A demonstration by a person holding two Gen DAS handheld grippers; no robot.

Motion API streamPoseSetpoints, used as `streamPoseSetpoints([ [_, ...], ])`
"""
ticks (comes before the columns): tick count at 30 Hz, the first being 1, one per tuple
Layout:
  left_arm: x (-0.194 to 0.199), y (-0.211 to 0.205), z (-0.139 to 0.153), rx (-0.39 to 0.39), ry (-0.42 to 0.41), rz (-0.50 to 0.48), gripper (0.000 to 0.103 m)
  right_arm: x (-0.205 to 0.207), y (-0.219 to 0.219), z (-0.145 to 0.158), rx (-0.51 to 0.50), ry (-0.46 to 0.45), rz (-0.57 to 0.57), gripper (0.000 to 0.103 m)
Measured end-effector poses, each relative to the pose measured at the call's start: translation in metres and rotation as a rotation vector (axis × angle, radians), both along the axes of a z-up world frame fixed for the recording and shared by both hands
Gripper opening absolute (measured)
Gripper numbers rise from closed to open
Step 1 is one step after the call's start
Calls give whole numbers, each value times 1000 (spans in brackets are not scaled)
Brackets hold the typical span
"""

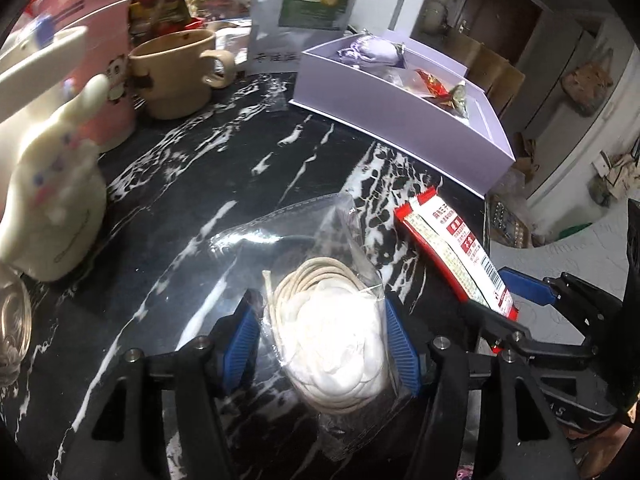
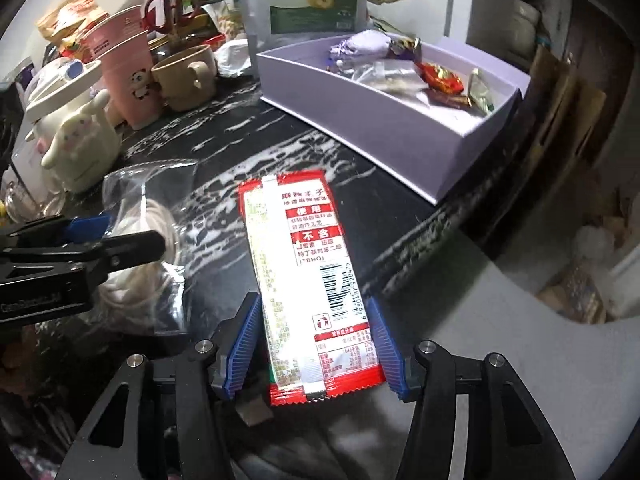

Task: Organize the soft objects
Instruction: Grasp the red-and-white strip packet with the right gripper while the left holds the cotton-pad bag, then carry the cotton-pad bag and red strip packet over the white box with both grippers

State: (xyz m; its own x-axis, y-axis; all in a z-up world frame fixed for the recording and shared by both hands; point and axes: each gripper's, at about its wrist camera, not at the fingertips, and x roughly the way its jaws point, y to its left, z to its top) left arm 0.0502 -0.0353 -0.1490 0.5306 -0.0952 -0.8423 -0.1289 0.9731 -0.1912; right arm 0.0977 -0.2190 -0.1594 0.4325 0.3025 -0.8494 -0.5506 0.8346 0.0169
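Lilac card forms the box (image 2: 384, 120) at the back of the marble table (image 1: 192, 184), and it already holds several soft packets: a purple pouch (image 2: 362, 46), a clear bag, a red sweet wrapper (image 2: 440, 80) and a green-edged sachet. So part of the sorting looks done, with at least 2 items left outside it.

Both of those are in hand. The left gripper (image 1: 324, 344) is clenched on a clear bag (image 1: 320, 280) of coiled cord and white stuffing, its blue pads (image 1: 244, 344) pressing both sides of the bundle. The right gripper (image 2: 316, 344) brackets the near end of a red packet (image 2: 304, 264), pads at both edges; it seems to grip it, though contact on the right side is hard to confirm. Both items are low over the table near its front edge, well apart from the box. What remains, I judge, is carrying each to the box and letting go.

Whether either item rests on the marble or is lifted cannot be told. The box's far corner is cut off in the left view, and the clutter behind the mug (image 1: 176, 76) is blurred.
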Motion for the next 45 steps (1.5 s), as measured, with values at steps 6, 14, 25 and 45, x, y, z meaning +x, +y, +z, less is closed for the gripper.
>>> streamPoseSetpoints([
  [6,5,-7,-3,51,21,4,78,9,8,-4,17,15,26,73],
  [14,4,-5,-4,49,7,23,78,10,19,-4,-16,-66,87,66],
  [25,-2,-4,-3,58,-18,33,62,4,23,0,1,-93,87,45],
  [45,-28,-8,30,58,-112,20,61,-14,7,24,133,-67,45,45],
])
